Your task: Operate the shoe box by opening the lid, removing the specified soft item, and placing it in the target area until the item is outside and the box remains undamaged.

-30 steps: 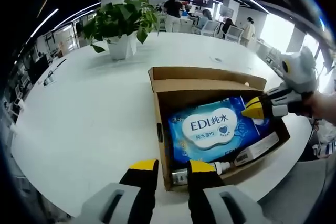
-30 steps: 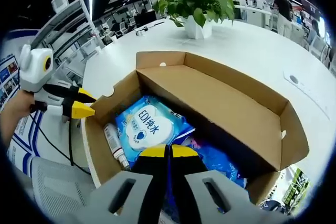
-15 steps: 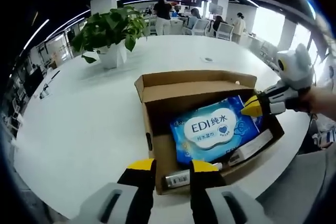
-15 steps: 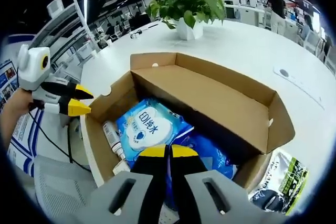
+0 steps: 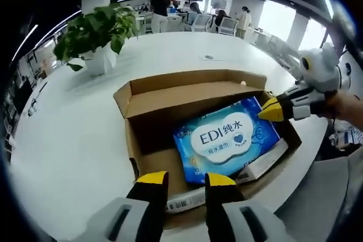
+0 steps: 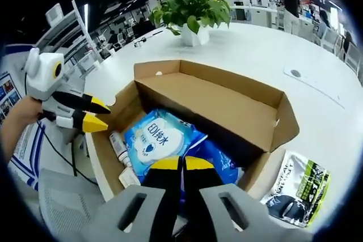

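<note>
The cardboard shoe box [image 5: 187, 81] stands open on the white table, its lid [image 6: 227, 106] folded back upright. Inside lies a blue soft pack of wet wipes [image 5: 226, 138] with a white "EDI" label [image 6: 156, 138]. My left gripper [image 5: 186, 179] is open at the box's near wall, apart from the pack; the right gripper view has it beside the box [image 6: 97, 115]. My right gripper [image 6: 181, 164] is shut, its tips low over the pack. It comes in from the right [image 5: 267, 111], touching the pack's far corner. Whether it pinches the wrapper is unclear.
A white tube [image 5: 185, 199] and a long white carton [image 5: 264, 162] lie in the box beside the pack. A black-and-green packet [image 6: 298, 185] lies on the table [image 5: 68, 134] by the box. A potted plant [image 6: 190, 12] stands farther back. People and chairs are far behind.
Both cameras have drawn back and shifted, so the box shows more fully and the packet on the table has come into view. The pack and my right gripper hold their places in the box.
</note>
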Tool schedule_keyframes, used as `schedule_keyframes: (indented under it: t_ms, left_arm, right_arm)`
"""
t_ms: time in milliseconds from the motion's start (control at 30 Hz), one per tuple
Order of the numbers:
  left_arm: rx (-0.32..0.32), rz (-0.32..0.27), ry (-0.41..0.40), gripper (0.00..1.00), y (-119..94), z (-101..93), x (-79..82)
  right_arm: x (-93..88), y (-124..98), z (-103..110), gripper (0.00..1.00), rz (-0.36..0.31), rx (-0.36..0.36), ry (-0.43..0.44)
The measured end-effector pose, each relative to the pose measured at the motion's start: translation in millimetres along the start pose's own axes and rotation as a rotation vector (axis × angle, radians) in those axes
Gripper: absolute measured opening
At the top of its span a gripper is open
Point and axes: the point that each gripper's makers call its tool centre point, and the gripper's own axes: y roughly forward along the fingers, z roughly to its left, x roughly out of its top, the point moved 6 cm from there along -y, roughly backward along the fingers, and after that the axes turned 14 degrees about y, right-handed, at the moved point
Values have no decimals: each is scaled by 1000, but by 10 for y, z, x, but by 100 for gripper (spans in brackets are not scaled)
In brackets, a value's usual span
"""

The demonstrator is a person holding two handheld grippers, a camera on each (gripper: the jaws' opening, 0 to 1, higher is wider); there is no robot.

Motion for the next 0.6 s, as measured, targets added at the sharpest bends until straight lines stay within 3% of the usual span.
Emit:
schedule_keyframes:
  t_ms: [367,600]
  left_arm:
    - [-74,23,-23,25,251,-61,29]
    - [-147,43,-81,25,395,-136,-30]
  right_arm:
    - [-32,-86,-128,0,-8,-26,11]
    - [-33,-113,-189,0,-11,-45,-16]
